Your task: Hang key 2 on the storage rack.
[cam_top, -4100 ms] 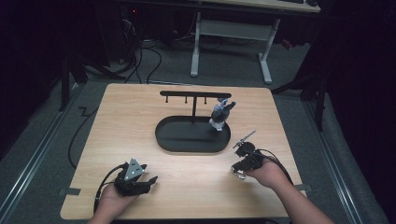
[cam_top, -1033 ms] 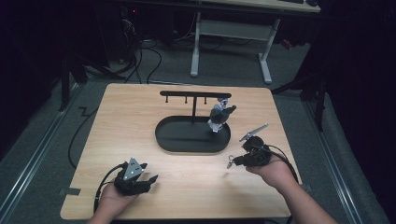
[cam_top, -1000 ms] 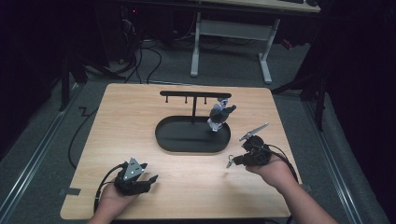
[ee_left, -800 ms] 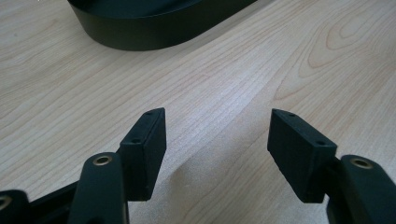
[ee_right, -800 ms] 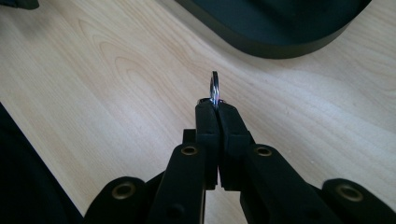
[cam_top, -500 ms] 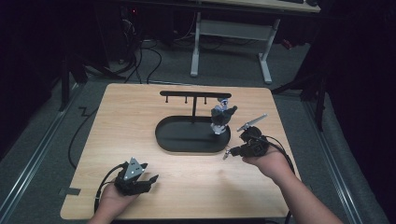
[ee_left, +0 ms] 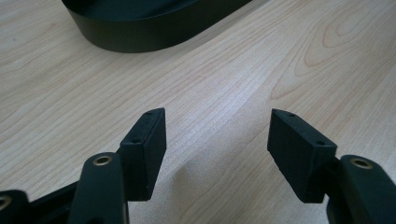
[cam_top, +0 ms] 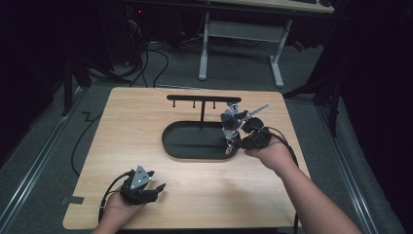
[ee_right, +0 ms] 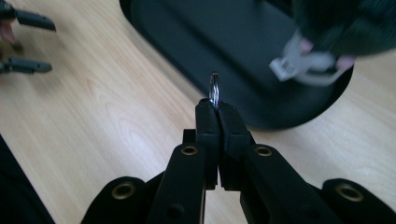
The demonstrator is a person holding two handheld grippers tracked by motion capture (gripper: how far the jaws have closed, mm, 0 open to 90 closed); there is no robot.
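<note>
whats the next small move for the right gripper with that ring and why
Probably lift the right gripper toward the rack's free pegs. Its jaws are shut on the metal ring, which hangs low over the black tray's edge beside the toy figure, well below the bar.

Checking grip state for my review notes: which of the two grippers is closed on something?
The right gripper, beside the black oval tray: its jaws pinch a small metal ring. The left gripper rests open over bare wood.

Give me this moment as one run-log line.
right hand-held gripper: shut on key ring, at rim of black tray | left hand-held gripper: open, holds nothing, over table | figure keychain: by stand
</note>
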